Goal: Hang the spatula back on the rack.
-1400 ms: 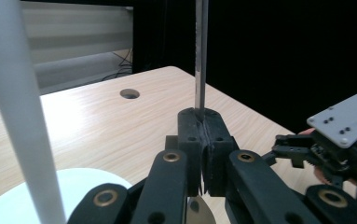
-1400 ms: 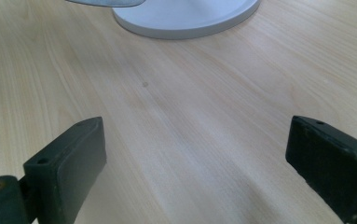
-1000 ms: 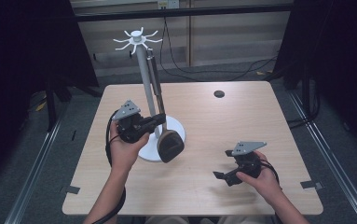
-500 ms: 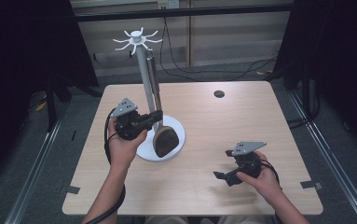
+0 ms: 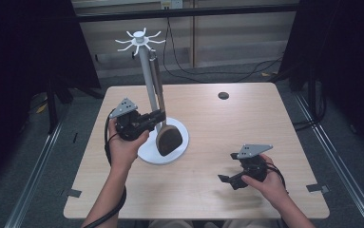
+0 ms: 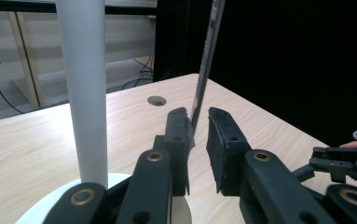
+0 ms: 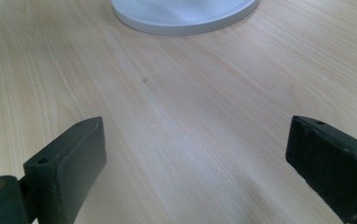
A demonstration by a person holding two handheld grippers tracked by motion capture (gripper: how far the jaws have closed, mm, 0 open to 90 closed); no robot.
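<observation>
Left gripper [image 5: 158,116] held up off the table [image 5: 227,123], nose toward the stand [image 5: 147,71], just beside its white pole. Spatula [image 5: 163,128] hangs from the hook crown at the pole top, dark metal handle running down, brown head low over the stand's round white base, just beyond and below the gripper's tips.

Left gripper view: gripper [image 6: 198,122] has the spatula handle [image 6: 206,60] passing down between its two black pads. Handle lies against or very near the pad on the view's left; a clear gap shows to the other pad. Not squeezed. Jaws have just been opening, handle between them but let go. White pole [image 6: 85,88] rises close on the left of the jaws; base rim shows under them. Small dark hole in the table [image 6: 156,100] lies beyond the tips.

Right gripper [image 5: 227,179] low near the table's near edge, well apart from the stand, tips pointing toward it. Right gripper view: gripper [image 7: 195,158] spread wide, nothing between the pads, bare wood beneath. Edge of the white base [image 7: 185,16] lies ahead of the tips, well off.
</observation>
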